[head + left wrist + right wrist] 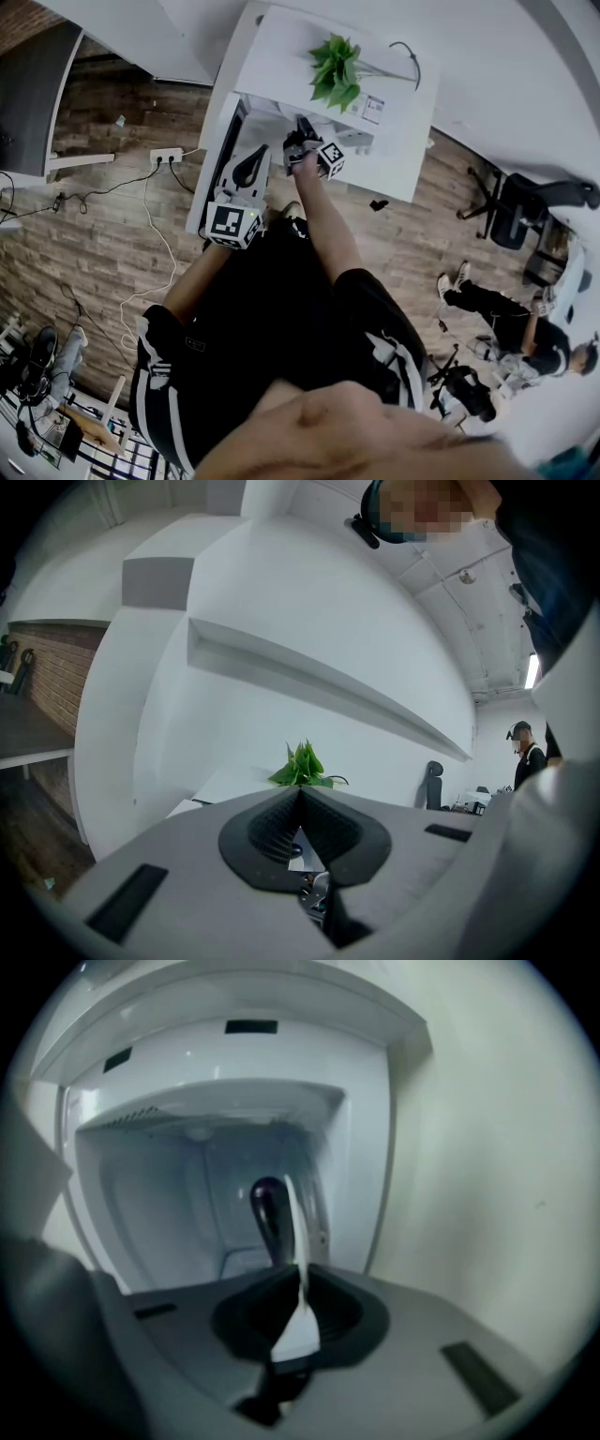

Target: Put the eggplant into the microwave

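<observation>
Nearest the person, the left gripper (pixel 300 794) is held back on the left. Its dark ribbed jaws are pressed together on nothing, and it faces a small green leafy plant (pixel 302 764) on a white surface. Further forward, the right gripper (pixel 300 1267) reaches roughly level into the open mouth of a white box-shaped microwave (pixel 370 1157). Its jaws are clenched almost fully together, with only a thin pale slit between them. They appear to pinch the near end of a glossy, dark purple, slender eggplant (pixel 269 1215). The eggplant lies straight ahead of this gripper. Its long axis runs on from the jaw tips into the oven, with the rounded far end leading, a little left of the jaw line. It shows against the pale back wall of the cavity and seems to hang above the oven floor (pixel 246 1260) rather than rest on it, though contact cannot be confirmed. By this reading the right hand alone does the placing, and what matters is the gap under the eggplant: its far end should come down onto the floor before the jaws let go. The left gripper is well apart from it.
</observation>
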Available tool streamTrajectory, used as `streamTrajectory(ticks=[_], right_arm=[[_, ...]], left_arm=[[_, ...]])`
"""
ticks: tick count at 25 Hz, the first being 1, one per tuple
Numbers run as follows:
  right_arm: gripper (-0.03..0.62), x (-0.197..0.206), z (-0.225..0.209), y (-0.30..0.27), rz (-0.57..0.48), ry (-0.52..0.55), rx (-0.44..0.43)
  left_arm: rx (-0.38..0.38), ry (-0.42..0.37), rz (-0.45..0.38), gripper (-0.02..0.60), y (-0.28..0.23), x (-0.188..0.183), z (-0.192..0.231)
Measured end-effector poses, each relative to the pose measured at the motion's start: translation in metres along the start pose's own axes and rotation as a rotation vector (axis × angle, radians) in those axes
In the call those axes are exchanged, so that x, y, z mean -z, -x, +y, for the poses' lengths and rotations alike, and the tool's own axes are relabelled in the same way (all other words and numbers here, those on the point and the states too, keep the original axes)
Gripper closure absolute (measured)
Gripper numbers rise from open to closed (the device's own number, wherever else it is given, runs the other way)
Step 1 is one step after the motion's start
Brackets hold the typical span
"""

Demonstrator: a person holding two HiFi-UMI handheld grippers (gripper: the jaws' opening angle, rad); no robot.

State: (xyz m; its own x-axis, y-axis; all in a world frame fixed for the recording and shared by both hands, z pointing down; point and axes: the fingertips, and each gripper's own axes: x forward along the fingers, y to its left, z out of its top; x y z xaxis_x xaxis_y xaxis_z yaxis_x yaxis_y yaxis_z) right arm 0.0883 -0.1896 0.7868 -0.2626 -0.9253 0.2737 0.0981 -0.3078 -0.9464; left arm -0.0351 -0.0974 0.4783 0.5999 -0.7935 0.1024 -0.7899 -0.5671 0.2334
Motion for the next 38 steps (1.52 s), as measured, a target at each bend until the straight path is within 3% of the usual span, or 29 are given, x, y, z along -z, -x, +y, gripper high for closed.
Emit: streamTrajectory(ticks=[11, 21, 31, 35, 38], right_arm=[[0.487, 0.001, 0.007, 0.0, 0.015, 0.011, -0.027], [0.451, -0.002, -0.001, 0.01, 0.009, 0.069, 0.008], [0.45, -0.004, 0.0, 0.03, 0.003, 0.287, 0.06], [0.478, -0.006, 0.0, 0.04, 0.019, 0.52, 0.125], [0.527, -0.007, 0.006, 0.05, 0.016, 0.773, 0.206]], left_arm=[[0.007, 0.0, -0.006, 0.552, 0.0, -0.001, -0.003], [0.012, 0.002, -0.003, 0.552, 0.002, 0.001, -0.005], [0.021, 0.003, -0.002, 0.552, 0.007, 0.002, -0.008], [0.025, 0.006, -0.004, 0.551, 0.008, 0.004, -0.01], [0.026, 0.005, -0.008, 0.552, 0.01, 0.003, -0.01]])
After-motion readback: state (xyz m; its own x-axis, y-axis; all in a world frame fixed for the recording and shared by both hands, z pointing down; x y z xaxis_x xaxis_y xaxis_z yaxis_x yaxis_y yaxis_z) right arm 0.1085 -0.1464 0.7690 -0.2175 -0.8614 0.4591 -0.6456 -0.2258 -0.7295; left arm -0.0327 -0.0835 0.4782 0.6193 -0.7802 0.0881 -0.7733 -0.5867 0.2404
